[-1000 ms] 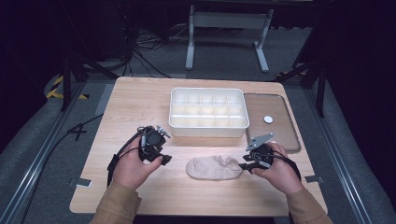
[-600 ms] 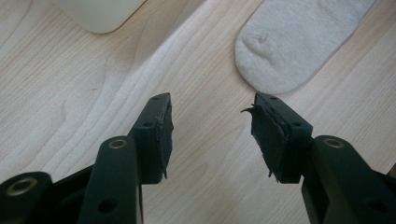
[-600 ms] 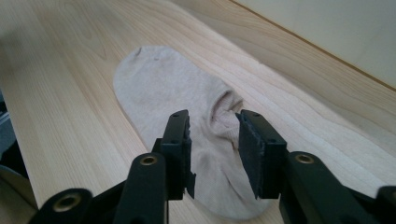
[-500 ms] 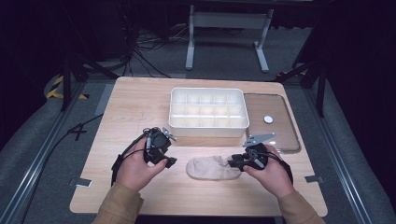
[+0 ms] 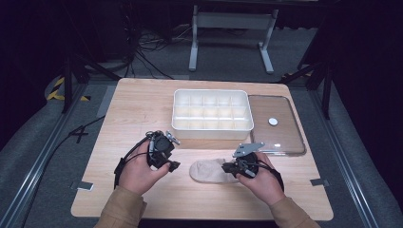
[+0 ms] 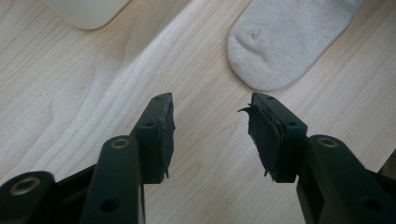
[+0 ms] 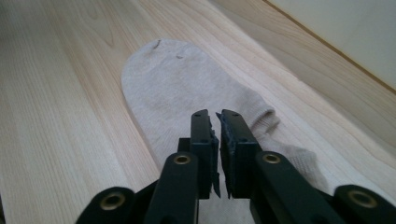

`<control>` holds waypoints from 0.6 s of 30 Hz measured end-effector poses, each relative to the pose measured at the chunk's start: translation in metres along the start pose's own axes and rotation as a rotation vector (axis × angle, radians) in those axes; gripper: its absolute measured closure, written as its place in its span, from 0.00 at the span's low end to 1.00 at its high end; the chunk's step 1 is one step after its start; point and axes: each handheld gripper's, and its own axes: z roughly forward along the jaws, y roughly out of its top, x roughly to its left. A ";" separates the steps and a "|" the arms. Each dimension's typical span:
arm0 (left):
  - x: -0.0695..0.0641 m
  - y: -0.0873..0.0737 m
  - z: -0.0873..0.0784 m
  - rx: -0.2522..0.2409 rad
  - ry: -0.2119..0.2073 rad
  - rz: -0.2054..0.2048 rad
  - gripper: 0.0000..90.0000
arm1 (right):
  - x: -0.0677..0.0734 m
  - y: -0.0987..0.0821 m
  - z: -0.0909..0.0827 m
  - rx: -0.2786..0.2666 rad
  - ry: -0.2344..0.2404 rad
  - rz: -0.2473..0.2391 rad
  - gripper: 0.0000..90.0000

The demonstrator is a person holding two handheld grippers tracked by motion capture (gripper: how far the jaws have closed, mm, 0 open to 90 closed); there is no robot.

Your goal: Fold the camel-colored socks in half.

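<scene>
Nearest the person, the right gripper (image 5: 231,167) sits over the cuff end of a beige sock (image 5: 211,171) lying flat on the wooden table (image 5: 142,109); its jaws have just been closing and now stand nearly together, and from the right gripper view they appear to pinch a fold of the knit at the sock (image 7: 177,88) opening, though how much cloth is caught between the pads cannot be told. The sock's toe stretches away ahead of those jaws. The left gripper (image 5: 173,165) waits just short of that toe, its jaws (image 6: 210,135) standing about half open with only bare wood between them and the sock (image 6: 275,42) toe a little beyond its tips. The sock looks light, limp and not at all fragile; it should drape and fold when lifted, so a pinch on the ribbed cuff or the toe edge seems the surest hold. Farther on from both grippers stands a white compartment box (image 5: 211,111), and beside it, beyond the right gripper, lies a clear lid (image 5: 275,137).
</scene>
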 end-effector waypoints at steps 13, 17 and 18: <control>-0.008 0.004 0.009 0.010 -0.018 0.021 0.59 | 0.006 -0.001 0.026 0.074 -0.004 -0.030 1.00; -0.008 0.004 0.010 0.010 -0.018 0.015 0.59 | 0.004 -0.003 0.028 0.083 0.002 -0.019 1.00; -0.007 0.004 0.010 0.009 -0.018 0.013 0.59 | 0.004 -0.003 0.028 0.085 0.004 -0.019 1.00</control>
